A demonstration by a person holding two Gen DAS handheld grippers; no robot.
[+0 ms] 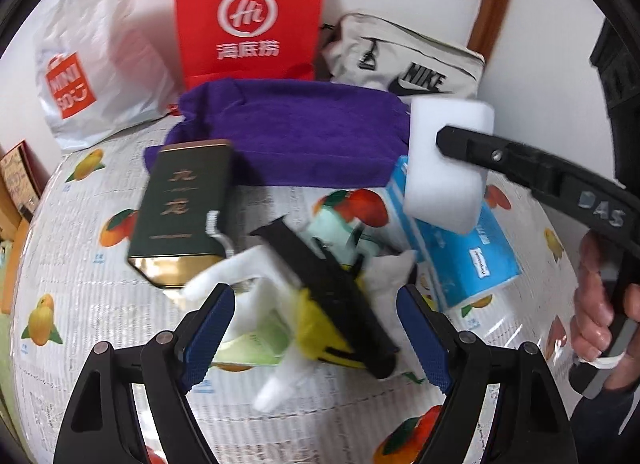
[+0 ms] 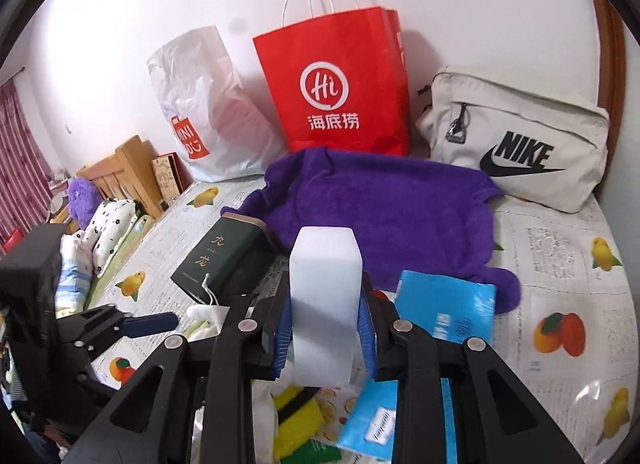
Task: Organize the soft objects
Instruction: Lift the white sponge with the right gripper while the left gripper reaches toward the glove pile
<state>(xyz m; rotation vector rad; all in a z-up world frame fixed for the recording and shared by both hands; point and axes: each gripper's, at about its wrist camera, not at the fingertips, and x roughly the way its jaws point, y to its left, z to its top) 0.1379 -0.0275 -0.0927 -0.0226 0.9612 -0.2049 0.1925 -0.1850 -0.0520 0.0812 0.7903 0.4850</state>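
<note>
Right wrist view: the right gripper (image 2: 325, 334) is clenched on a white foam sponge block (image 2: 325, 304), a smooth, matte, rectangular slab standing upright between the blue ribbed pads (image 2: 280, 338), lifted clear above the clutter on the table. The left wrist view shows the same white foam sponge block (image 1: 448, 164) raised at the right, pinched by the right gripper's black fingers (image 1: 472, 146), with a hand (image 1: 600, 304) wrapped round the handle. The left gripper (image 1: 316, 328) stands wide apart with nothing between its blue textured pads (image 1: 212, 328); it hangs over a heap of soft things: a yellow sponge with a black scouring face (image 1: 332, 304), white fluffy cloth (image 1: 224, 276) and a pale green folded cloth (image 1: 256, 344). Beside the heap lies a blue soft pack of tissues (image 1: 464, 252), glossy and slightly crumpled, and a dark green rectangular tin with gold edges (image 1: 180, 216), hard and shiny, lying tilted. Behind them a purple plush towel (image 2: 380, 204) is spread in loose folds on the glossy plastic tablecloth (image 2: 560, 264) printed with fruit and newsprint. Against the wall stand a red paper bag (image 2: 340, 84) with white string handles, a crinkled white plastic bag (image 2: 200, 112) and a cream canvas bag (image 2: 520, 136) with a black logo.
</note>
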